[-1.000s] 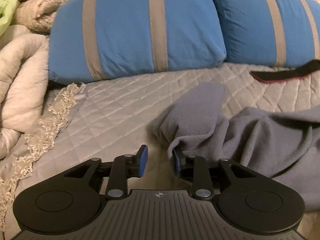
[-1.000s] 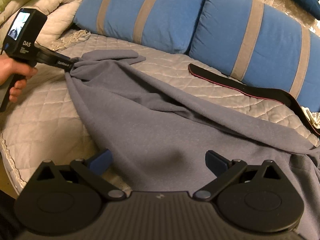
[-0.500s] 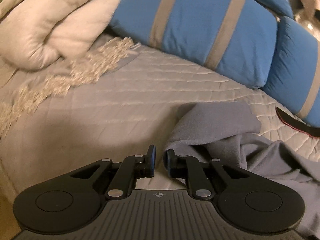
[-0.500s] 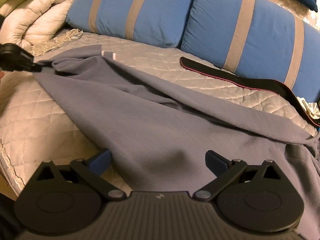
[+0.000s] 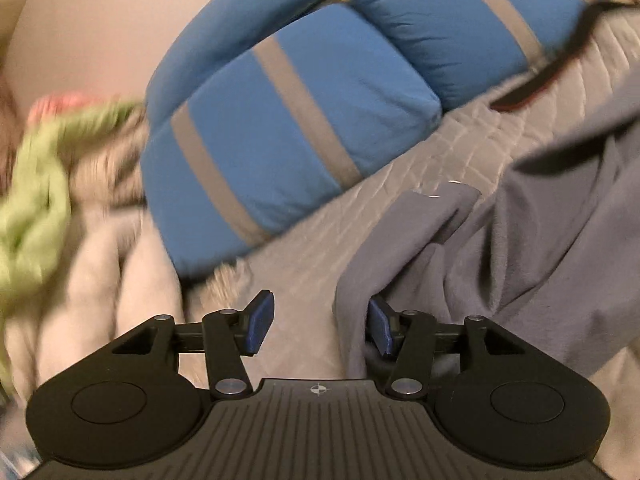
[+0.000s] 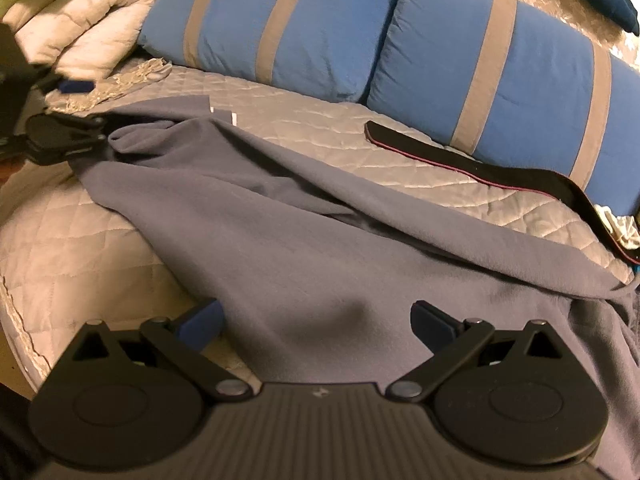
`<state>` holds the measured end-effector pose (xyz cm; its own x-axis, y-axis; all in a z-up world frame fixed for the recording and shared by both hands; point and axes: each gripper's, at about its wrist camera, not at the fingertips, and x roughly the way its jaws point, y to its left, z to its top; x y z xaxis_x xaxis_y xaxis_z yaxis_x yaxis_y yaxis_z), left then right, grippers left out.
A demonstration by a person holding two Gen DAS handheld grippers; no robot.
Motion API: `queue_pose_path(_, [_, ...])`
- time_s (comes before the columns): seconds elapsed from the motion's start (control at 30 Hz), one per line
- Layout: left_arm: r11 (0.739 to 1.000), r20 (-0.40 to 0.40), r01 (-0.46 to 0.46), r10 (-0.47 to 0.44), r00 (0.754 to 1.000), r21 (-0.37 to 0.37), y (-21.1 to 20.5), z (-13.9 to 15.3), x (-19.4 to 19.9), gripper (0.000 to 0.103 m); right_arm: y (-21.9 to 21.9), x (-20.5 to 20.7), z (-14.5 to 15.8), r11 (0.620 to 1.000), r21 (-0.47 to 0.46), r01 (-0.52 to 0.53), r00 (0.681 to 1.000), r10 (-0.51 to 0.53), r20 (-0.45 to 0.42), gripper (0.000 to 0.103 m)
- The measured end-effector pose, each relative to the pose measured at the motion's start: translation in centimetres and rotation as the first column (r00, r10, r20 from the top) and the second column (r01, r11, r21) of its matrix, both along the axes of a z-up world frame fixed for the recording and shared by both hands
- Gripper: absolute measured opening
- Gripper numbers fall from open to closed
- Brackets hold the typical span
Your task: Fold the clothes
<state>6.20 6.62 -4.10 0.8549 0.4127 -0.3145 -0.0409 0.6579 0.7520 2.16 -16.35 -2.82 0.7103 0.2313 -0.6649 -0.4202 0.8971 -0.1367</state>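
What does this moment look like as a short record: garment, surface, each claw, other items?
garment: grey fleece garment, spread unfolded
surface: quilted grey bedspread
left claw: jaws opening, garment edge at one pad, not pinched
right claw: open over the garment
other: blue striped pillows, black strap

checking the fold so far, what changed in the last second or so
The left gripper pulled the corner of the grey garment out toward the bed's left edge, stretching it flatter; now its jaws are opening, with the cloth edge still between them. The right gripper stayed open above the garment; the blue pillows and black strap did not move.
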Motion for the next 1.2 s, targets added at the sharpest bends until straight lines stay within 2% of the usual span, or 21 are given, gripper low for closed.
queue_pose_path(0.07, [0.996, -0.025, 0.05, -0.048, 0.999, 0.069, -0.7, -0.7, 0.5, 0.048, 0.1, 0.0, -0.1, 1.0, -0.008, -0.003, 1.0, 0.003, 0.006, 0.103])
queue_pose_path(0.1, [0.996, -0.024, 0.06, -0.059, 0.998, 0.062, -0.6, -0.8, 0.6, 0.048, 0.1, -0.1, -0.2, 1.0, -0.011, -0.002, 1.0, 0.003, 0.008, 0.103])
queue_pose_path(0.13, [0.997, -0.019, 0.067, -0.066, 0.998, 0.046, -0.5, -0.7, 0.7, 0.036, 0.2, -0.1, -0.2, 1.0, -0.015, -0.002, 1.0, 0.002, 0.01, 0.103])
queue_pose_path(0.17, [0.997, -0.014, 0.074, -0.073, 0.997, 0.029, -0.4, -0.7, 0.8, 0.015, 0.2, -0.1, -0.3, 1.0, -0.019, -0.002, 1.0, 0.002, 0.011, 0.103])
queue_pose_path(0.23, [0.994, 0.043, 0.016, -0.011, 0.999, -0.104, 1.1, 0.9, 0.7, 0.01, 0.2, 0.1, -0.4, 1.0, -0.023, 0.003, 1.0, -0.003, 0.009, 0.103])
queue_pose_path(0.3, [0.964, 0.08, -0.064, 0.087, 0.993, -0.26, 3.3, 2.5, 0.4, 0.009, 0.1, 0.1, -0.4, 1.0, -0.022, 0.008, 1.0, -0.008, 0.008, 0.103])
queue_pose_path(0.37, [0.905, 0.087, -0.157, 0.207, 0.974, -0.394, 5.9, 3.7, 0.1, 0.009, 0.1, 0.1, -0.4, 1.0, -0.021, 0.012, 1.0, -0.011, 0.007, 0.103])
queue_pose_path(0.47, [0.804, -0.006, -0.269, 0.314, 0.949, -0.53, 9.1, 3.7, -0.8, 0.009, 0.2, 0.0, -0.4, 1.0, -0.024, 0.013, 1.0, -0.013, 0.006, 0.103])
queue_pose_path(0.6, [0.614, -0.16, -0.391, 0.397, 0.904, -0.685, 12.8, 2.7, -1.9, 0.012, 0.2, -0.1, -0.3, 1.0, -0.026, 0.015, 1.0, -0.015, 0.011, 0.103])
queue_pose_path(0.63, [0.579, -0.182, -0.402, 0.401, 0.898, -0.709, 13.6, 2.4, -2.0, 0.012, 0.2, -0.1, -0.2, 1.0, -0.027, 0.016, 1.0, -0.016, 0.012, 0.103])
queue_pose_path(0.73, [0.497, -0.197, -0.393, 0.4, 0.895, -0.773, 15.9, 2.3, -2.7, 0.014, 0.3, -0.2, -0.1, 1.0, -0.027, 0.013, 1.0, -0.012, 0.015, 0.103])
queue_pose_path(0.83, [0.338, -0.211, -0.366, 0.416, 0.885, -0.867, 18.5, 2.4, -3.0, 0.014, 0.4, -0.3, -0.2, 0.999, -0.038, 0.011, 1.0, -0.011, 0.021, 0.103])
queue_pose_path(0.87, [0.298, -0.217, -0.358, 0.418, 0.882, -0.885, 19.0, 2.2, -2.9, 0.014, 0.4, -0.3, -0.3, 0.999, -0.042, 0.012, 1.0, -0.011, 0.021, 0.103])
queue_pose_path(0.93, [0.244, -0.218, -0.343, 0.425, 0.879, -0.907, 20.1, 2.0, -2.8, 0.014, 0.5, -0.2, -0.4, 0.999, -0.047, 0.013, 1.0, -0.013, 0.017, 0.103])
queue_pose_path(1.0, [0.223, -0.208, -0.33, 0.437, 0.875, -0.917, 20.6, 2.0, -2.9, 0.014, 0.5, -0.2, -0.4, 0.999, -0.049, 0.015, 1.0, -0.015, 0.016, 0.103])
queue_pose_path(1.07, [0.227, -0.204, -0.332, 0.449, 0.87, -0.916, 20.7, 2.1, -3.0, 0.014, 0.5, -0.2, -0.5, 0.998, -0.053, 0.016, 1.0, -0.015, 0.016, 0.103])
queue_pose_path(1.2, [0.314, -0.186, -0.342, 0.435, 0.881, -0.886, 20.3, 2.6, -3.0, 0.019, 0.5, -0.2, -0.5, 0.998, -0.052, 0.018, 1.0, -0.017, 0.016, 0.103])
